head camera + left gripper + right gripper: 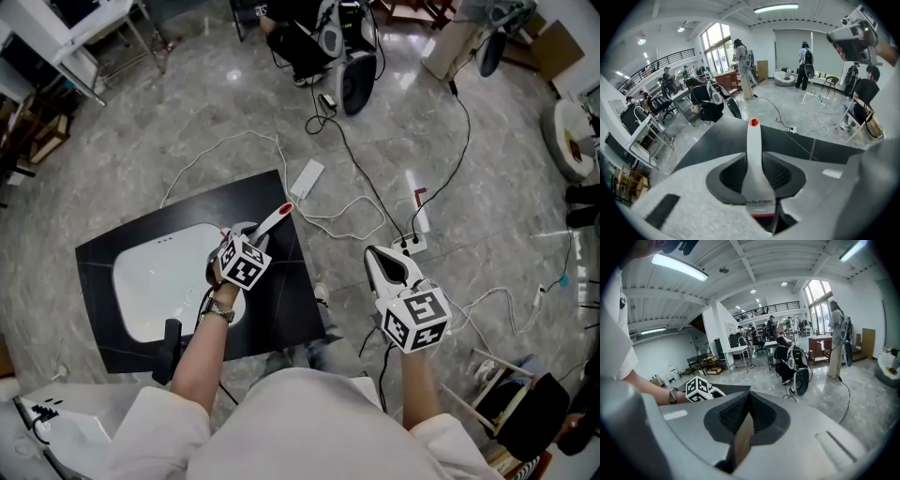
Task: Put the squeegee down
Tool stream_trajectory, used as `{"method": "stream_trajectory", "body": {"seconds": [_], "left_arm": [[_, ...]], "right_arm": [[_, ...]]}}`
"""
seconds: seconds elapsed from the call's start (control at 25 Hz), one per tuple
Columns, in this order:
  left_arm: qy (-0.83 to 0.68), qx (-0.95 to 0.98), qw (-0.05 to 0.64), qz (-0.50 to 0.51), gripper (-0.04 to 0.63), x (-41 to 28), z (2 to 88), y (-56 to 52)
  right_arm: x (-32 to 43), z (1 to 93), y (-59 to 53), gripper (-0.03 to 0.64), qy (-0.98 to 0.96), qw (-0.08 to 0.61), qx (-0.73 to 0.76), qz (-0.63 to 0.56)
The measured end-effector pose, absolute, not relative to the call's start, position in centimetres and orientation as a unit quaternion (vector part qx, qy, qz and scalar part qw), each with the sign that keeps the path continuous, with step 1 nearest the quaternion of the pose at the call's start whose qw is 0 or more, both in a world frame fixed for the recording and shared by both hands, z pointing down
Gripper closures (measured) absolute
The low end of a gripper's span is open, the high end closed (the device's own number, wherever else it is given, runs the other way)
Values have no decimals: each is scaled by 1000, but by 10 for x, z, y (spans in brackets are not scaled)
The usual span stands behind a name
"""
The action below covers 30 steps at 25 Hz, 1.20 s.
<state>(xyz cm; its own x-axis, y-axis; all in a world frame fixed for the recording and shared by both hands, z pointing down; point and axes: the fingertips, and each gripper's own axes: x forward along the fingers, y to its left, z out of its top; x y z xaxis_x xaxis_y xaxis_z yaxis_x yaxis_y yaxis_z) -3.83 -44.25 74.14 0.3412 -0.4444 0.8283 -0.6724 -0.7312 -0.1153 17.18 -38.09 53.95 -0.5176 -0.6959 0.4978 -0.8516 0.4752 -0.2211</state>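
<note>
Squeegee [755, 161]: it is in the left gripper [248, 236], above the black slab [286, 314] at the sink's [124, 281] 3 o'clock side. The white handle with its red tip points toward 1 o'clock in the head view.
Left jaws: pinching the handle low down, with most of its length sticking out past the ribbed pads.
Right jaws: the right gripper [378, 259] has its pads pressed together on nothing, and it sits off the slab at about 3 o'clock of the left one.
Blade end: hidden under the left gripper, so I cannot tell its width.
Handling: it looks like a light, rigid plastic handle. It is smooth and probably slick, so a grip near the thick lower part seems the safest.
Fragility: likely low, though a drop onto the slab could make it bounce or skid.
Surface: the slab is flat, dark and bare at 5 o'clock of the gripper, which looks a fair spot to lay it.
Room: grey marble floor [487, 141], loose white cables, and a power strip [413, 246] at 12 o'clock of the right gripper. People and desks stand farther off.
</note>
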Motion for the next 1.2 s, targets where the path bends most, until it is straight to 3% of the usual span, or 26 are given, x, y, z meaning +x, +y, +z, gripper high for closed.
{"method": "stream_trajectory", "body": {"seconds": [0.24,0.6,1.2], "left_arm": [[-342,812,125,456,478,-38,745,-442],[-339,817,148,442,410,-36,742,-439],[-350,853,117,370,427,-31,665,-427]], "right_arm": [[168,541,-379,609,-840,171,462,227],[162,540,-378,609,-839,169,465,227],[157,508,-356,609,-839,141,483,206]]}}
